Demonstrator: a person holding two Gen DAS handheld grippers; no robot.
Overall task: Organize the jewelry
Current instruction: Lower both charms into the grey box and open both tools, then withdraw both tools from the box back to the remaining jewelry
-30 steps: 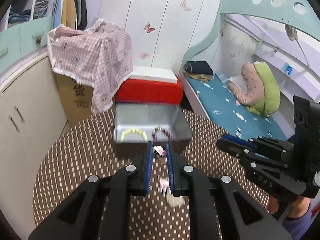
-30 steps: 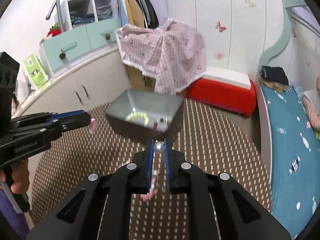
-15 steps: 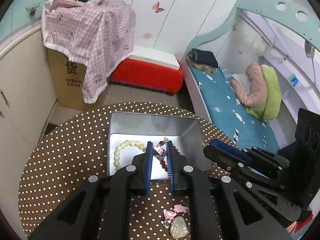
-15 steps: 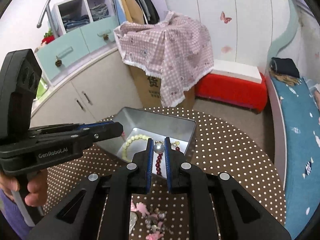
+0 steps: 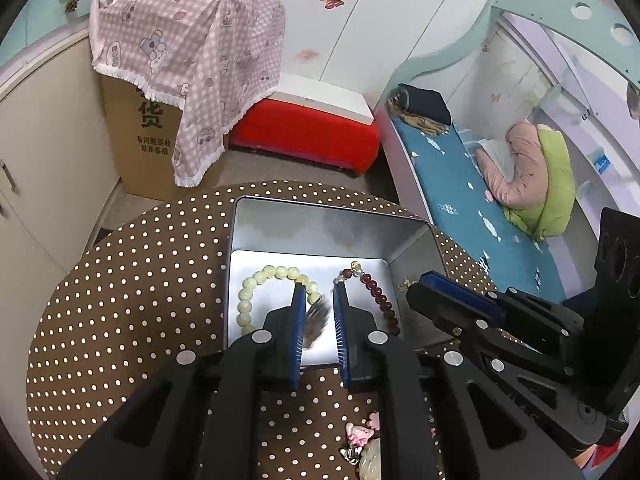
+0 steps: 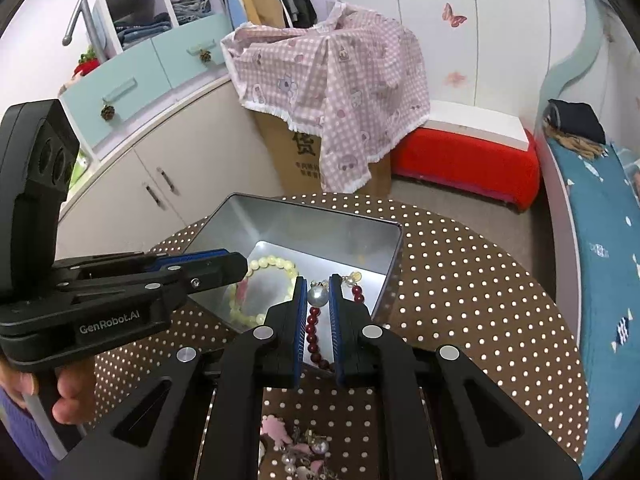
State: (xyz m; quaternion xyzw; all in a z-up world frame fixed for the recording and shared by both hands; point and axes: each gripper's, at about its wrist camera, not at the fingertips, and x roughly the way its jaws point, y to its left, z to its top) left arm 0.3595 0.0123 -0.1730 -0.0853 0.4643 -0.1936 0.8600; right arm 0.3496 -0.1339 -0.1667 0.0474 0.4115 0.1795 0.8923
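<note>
Polka-dot cloth covers the round table (image 5: 132,304) you work over, with a metal tin (image 5: 320,224) standing on it. Inside lie a pale bead bracelet (image 5: 256,284) and a dark red bead bracelet (image 5: 380,296); more loose trinkets (image 6: 296,444) wait on the cloth nearer you. Your right gripper (image 6: 318,294) pinches a pearl piece (image 6: 317,295) above the tin, jaws nearly together. Your left gripper (image 5: 319,312) is closed as narrowly, with something small and blurred (image 5: 316,318) between its jaws; what it is cannot be told. Release too early or off-centre and a piece may strike the tin's rim, bounce onto the cloth, or tangle with the bracelets.
</note>
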